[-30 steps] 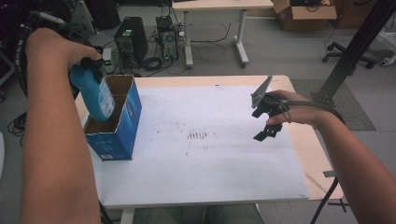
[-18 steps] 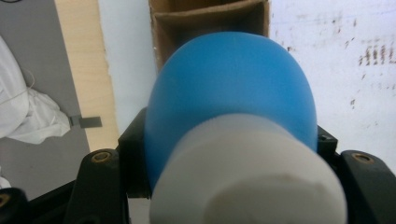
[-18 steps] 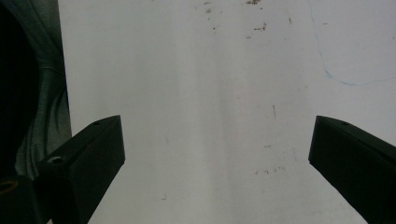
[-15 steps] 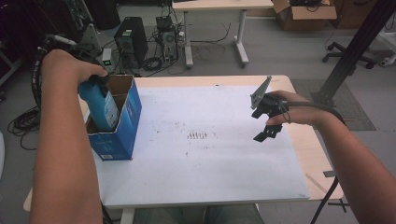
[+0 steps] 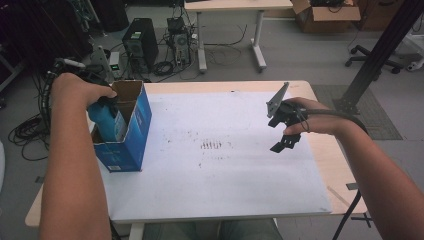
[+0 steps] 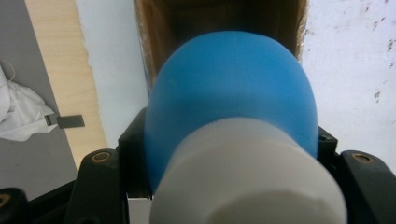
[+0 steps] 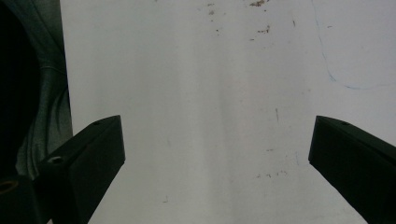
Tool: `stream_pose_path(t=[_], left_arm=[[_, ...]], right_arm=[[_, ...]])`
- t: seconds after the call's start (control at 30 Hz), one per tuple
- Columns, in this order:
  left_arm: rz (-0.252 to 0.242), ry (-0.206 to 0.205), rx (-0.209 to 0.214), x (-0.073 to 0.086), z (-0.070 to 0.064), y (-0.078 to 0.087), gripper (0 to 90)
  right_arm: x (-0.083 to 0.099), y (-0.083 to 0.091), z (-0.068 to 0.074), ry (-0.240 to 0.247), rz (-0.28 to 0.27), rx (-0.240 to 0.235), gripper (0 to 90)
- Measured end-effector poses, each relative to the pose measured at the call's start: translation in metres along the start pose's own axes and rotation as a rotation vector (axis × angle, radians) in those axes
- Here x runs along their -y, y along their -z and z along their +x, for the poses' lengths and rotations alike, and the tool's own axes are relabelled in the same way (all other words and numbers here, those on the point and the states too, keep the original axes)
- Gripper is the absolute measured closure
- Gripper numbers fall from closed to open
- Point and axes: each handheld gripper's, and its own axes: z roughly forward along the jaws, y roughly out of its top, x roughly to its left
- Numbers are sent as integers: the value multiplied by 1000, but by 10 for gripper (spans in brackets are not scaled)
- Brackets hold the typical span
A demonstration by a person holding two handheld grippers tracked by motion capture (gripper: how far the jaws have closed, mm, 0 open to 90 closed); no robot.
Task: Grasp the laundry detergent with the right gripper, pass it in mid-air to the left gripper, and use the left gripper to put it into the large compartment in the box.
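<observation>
two tongs: left (image 6: pixel 224 154) clamps blue bottle (image 5: pixel 106 120) inside box (image 5: pixel 131 135), right (image 5: pixel 281 131) gapes above table (image 5: pixel 210 185)

Even, diffuse overhead light; high view fairly sharp, far left dim. White desk (image 5: pixel 225 175) sheet bright, mild glare, soft shadows. Left gripper view: close blue bottle (image 6: pixel 231 93) and its white cap blurred. Right gripper view soft, washed out.

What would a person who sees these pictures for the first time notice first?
The eye goes first to the blue plastic bottle with a white cap, clamped in the left gripper and partly inside the open blue cardboard box at the table's left edge. Next comes the right gripper, open above the stained white table cover.
</observation>
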Motion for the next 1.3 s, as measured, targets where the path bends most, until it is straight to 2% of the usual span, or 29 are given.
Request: stream_pose_path(t=[0.57, 0.8, 1.3], left_arm=[[26, -14, -14, -4, -7, -36, 381], [47, -12, -1, -6, -6, -50, 381], [64, -15, -3, -4, -5, -70, 381]], right_arm=[[3, -2, 2, -3, -2, -5, 37], [5, -4, 2, -4, -2, -8, 37], [8, -6, 2, -8, -3, -13, 37]])
